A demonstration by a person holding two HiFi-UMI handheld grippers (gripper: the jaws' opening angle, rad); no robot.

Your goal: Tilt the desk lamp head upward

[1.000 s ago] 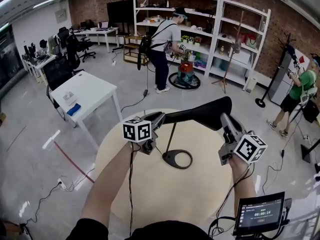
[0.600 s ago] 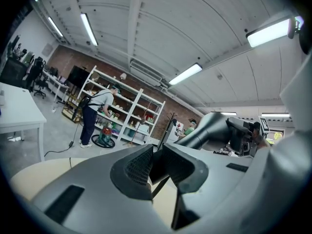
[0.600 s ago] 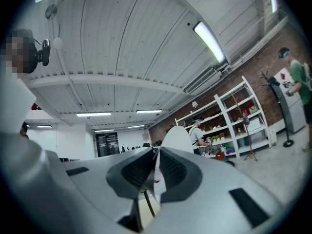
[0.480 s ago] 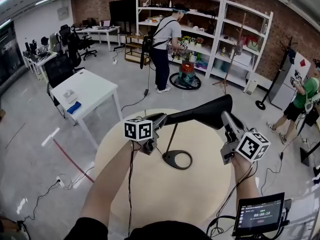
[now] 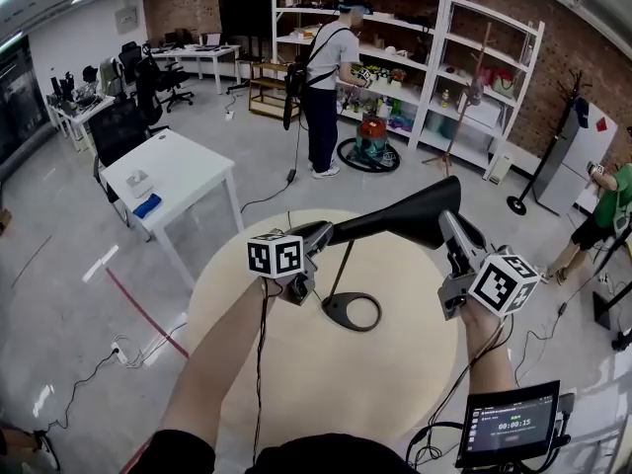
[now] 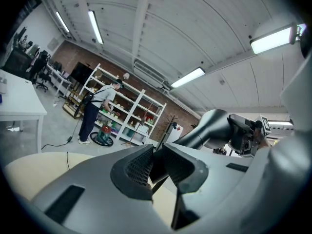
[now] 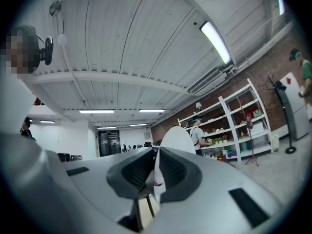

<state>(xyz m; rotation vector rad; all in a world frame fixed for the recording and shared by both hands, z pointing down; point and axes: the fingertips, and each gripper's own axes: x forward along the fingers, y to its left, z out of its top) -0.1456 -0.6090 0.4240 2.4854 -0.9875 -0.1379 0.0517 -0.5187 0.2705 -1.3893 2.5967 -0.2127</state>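
A black desk lamp stands on the round beige table, with a ring base and a thin stem. Its long lamp head slopes up to the right. My left gripper is shut on the head's narrow end near the stem. In the left gripper view the left gripper pinches that dark end, and the lamp head runs away to the right. My right gripper is shut on the wide end. In the right gripper view the right gripper clamps the shade's pale rim.
A white desk stands on the floor to the left. A person works at the white shelves behind. A small screen hangs at lower right. Cables lie on the floor.
The wide end of the lamp head has risen a little, with my right gripper lifting along with it. My left gripper and the base have stayed put.
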